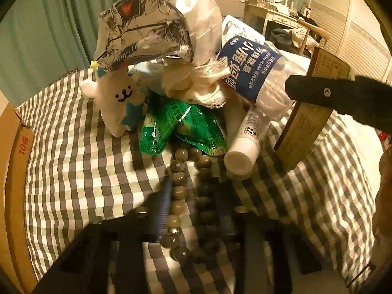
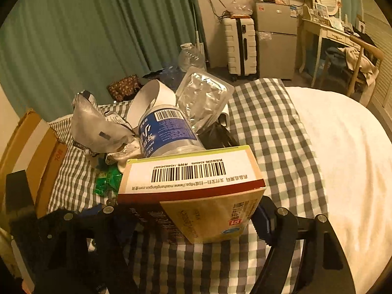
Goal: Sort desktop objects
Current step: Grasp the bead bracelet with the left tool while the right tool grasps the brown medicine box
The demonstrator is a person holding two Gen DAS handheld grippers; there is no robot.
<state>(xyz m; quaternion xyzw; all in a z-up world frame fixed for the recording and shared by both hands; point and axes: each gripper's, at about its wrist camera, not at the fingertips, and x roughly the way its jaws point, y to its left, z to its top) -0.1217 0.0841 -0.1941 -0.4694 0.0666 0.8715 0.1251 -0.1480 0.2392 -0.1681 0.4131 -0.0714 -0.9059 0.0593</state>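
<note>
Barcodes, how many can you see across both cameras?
3. One on the medicine box in the right gripper, one on the blue-label bottle behind it, one on the small white bottle. Others may be hidden.

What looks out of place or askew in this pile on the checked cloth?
The blue-label bottle lies tilted on the heap, not upright. The medicine box is held slanted between the right gripper fingers. The bead string sprawls loose.

One plush toy (image 1: pixel 117 98), two green packets (image 1: pixel 181 127).
</note>
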